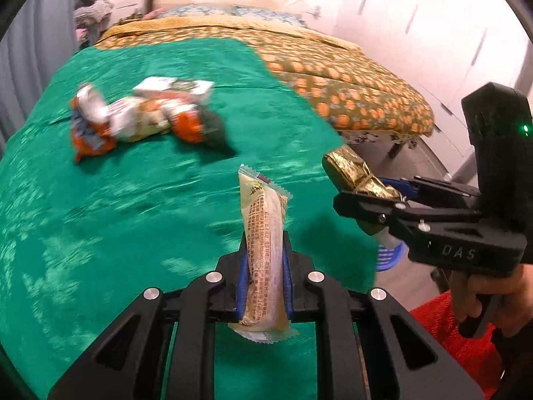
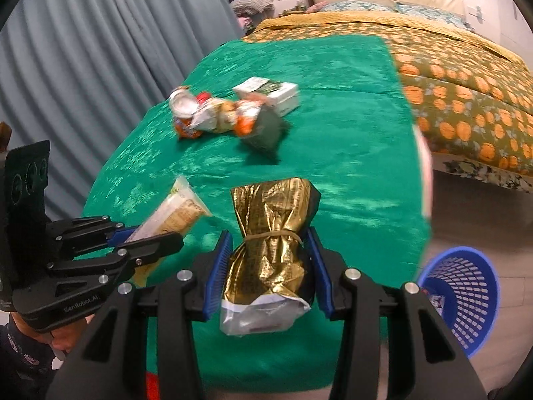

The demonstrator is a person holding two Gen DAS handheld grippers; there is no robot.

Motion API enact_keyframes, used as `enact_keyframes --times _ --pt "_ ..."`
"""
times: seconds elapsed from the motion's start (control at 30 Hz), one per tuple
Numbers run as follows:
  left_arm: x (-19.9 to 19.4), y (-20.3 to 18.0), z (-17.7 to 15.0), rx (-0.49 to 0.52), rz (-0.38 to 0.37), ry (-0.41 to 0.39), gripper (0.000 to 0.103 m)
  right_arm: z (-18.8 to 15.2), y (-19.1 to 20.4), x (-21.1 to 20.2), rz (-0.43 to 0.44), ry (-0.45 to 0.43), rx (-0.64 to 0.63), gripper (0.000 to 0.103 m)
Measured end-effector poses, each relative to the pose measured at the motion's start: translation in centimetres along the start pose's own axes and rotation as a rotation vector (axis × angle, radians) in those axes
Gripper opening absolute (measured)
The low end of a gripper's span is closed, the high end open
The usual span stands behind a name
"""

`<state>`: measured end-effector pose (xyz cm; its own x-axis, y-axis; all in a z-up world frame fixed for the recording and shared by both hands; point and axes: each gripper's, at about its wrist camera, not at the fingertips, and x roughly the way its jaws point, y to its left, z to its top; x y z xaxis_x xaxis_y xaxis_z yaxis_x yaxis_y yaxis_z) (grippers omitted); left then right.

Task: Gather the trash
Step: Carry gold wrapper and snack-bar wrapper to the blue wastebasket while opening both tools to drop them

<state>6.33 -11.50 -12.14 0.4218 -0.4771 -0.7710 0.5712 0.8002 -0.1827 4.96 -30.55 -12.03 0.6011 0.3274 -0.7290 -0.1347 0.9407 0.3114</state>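
My left gripper (image 1: 265,260) is shut on a long beige snack wrapper (image 1: 265,233) and holds it upright above the green cloth (image 1: 133,206). It also shows in the right wrist view (image 2: 146,240) with the wrapper (image 2: 176,210). My right gripper (image 2: 269,260) is shut on a crumpled gold foil bag (image 2: 273,233) tied with a rubber band. It shows at the right of the left wrist view (image 1: 373,200) with the gold bag (image 1: 353,173). A pile of wrappers and a small box (image 1: 146,116) (image 2: 233,113) lies further back on the cloth.
A blue mesh wastebasket (image 2: 466,296) stands on the floor at the cloth's right edge, with something inside. An orange-patterned quilt (image 2: 466,100) covers the bed beyond. Grey curtains (image 2: 83,66) hang at the left. A red cloth (image 1: 466,343) lies low at the right.
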Motion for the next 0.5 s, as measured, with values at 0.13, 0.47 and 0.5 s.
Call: enact_keyframes --times 0.13,0.47,0.5 --pt "1.6 -4.2 1.5 0.056 -0.056 0.013 0.015 -0.3 -4.6 -2.8 -0.084 -0.022 0.034 0.044" --pt "8.1 -16.1 4.3 0.158 -0.183 0.082 0.015 -1.8 -17.6 -7.4 -0.291 -0.009 0.12 0.044" --pt "9.2 -17.4 4.4 0.163 -0.192 0.095 0.016 -2.2 -18.9 -7.6 -0.299 -0.008 0.133 0.044"
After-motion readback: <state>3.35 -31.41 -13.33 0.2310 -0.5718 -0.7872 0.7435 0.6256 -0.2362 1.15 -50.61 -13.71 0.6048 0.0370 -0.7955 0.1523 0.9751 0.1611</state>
